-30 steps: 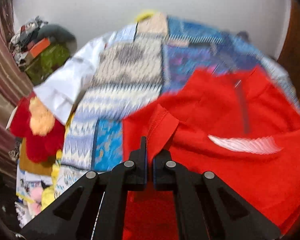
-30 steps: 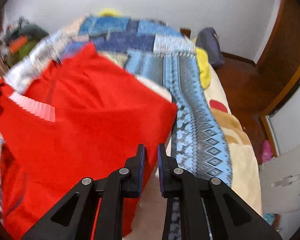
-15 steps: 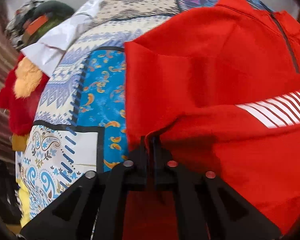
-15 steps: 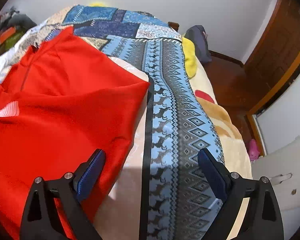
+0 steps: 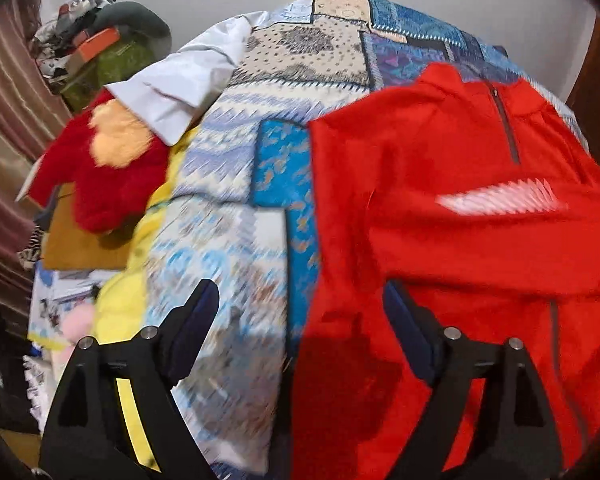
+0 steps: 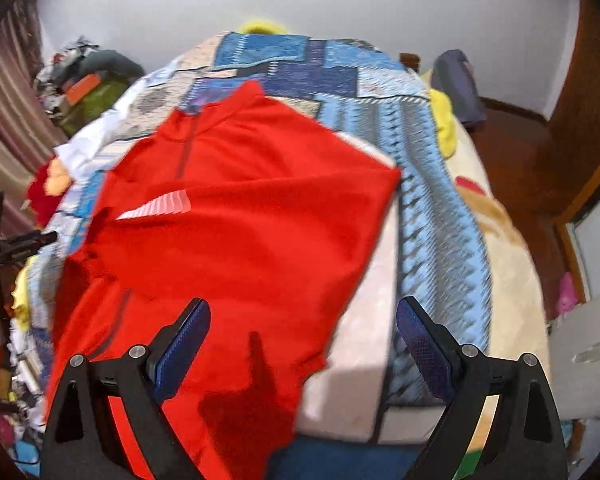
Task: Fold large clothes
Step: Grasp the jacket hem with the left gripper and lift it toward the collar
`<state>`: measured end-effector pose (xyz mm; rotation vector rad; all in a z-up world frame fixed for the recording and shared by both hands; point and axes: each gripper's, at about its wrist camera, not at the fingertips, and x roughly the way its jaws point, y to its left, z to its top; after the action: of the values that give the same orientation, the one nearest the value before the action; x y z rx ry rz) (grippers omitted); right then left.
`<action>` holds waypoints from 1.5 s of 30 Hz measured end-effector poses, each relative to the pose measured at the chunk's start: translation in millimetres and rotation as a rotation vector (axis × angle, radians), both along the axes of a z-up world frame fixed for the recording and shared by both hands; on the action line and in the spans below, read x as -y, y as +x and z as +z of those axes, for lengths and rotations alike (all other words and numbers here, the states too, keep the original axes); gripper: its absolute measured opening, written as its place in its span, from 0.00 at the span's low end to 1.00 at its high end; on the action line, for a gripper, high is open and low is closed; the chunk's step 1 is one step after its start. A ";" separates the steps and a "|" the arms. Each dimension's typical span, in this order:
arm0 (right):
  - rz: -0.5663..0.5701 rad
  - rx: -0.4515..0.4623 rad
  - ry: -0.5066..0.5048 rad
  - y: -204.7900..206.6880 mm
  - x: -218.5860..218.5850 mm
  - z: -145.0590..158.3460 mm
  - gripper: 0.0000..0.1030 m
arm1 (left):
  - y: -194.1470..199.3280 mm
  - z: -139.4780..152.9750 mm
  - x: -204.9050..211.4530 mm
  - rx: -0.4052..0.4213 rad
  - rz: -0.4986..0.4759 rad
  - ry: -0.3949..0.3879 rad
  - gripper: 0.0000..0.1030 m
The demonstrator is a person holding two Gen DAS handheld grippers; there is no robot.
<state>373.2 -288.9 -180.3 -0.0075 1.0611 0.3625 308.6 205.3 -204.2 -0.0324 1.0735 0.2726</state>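
A large red zip-neck top (image 5: 440, 208) with a white striped chest mark lies on the patchwork bedspread (image 5: 236, 208), its lower part folded up over the chest. It also shows in the right wrist view (image 6: 240, 232). My left gripper (image 5: 300, 312) is open and empty above the top's left edge. My right gripper (image 6: 302, 332) is open and empty above the top's lower right part. The left gripper's tip (image 6: 28, 240) shows at the left edge of the right wrist view.
A white garment (image 5: 180, 88) and a red plush toy (image 5: 108, 168) lie at the bed's left side. A clutter pile (image 5: 92, 52) stands in the far left corner. A yellow cushion (image 6: 444, 120) and a wooden door (image 6: 580, 128) are at the right.
Both grippers have let go of the red top and opened; the right opened first, then the left. Both have pulled back from the bed, and the top now lies folded.
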 end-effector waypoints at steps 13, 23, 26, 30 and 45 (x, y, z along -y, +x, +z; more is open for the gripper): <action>0.003 -0.143 0.137 -91.8 13.9 -22.3 0.91 | -107.3 -81.3 10.8 -0.204 -0.003 -0.113 0.82; 0.109 -0.097 0.150 -126.7 -14.4 -26.0 0.19 | -132.3 -108.8 51.1 -0.237 -0.059 -0.179 0.33; 0.111 -0.062 0.141 -128.9 -18.7 -20.6 0.12 | -129.1 -97.9 60.8 -0.222 -0.090 -0.151 0.03; 0.115 0.017 0.117 -132.3 -21.5 -5.0 0.09 | -125.6 -70.5 60.8 -0.148 -0.077 -0.104 0.03; 0.039 -0.061 0.019 -109.2 20.3 -28.7 0.10 | -113.7 -64.0 22.7 -0.134 0.043 -0.099 0.08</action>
<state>264.0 -309.2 -209.0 -0.0003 1.1186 0.4101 194.9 182.6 -268.3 -0.1273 1.2202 0.2634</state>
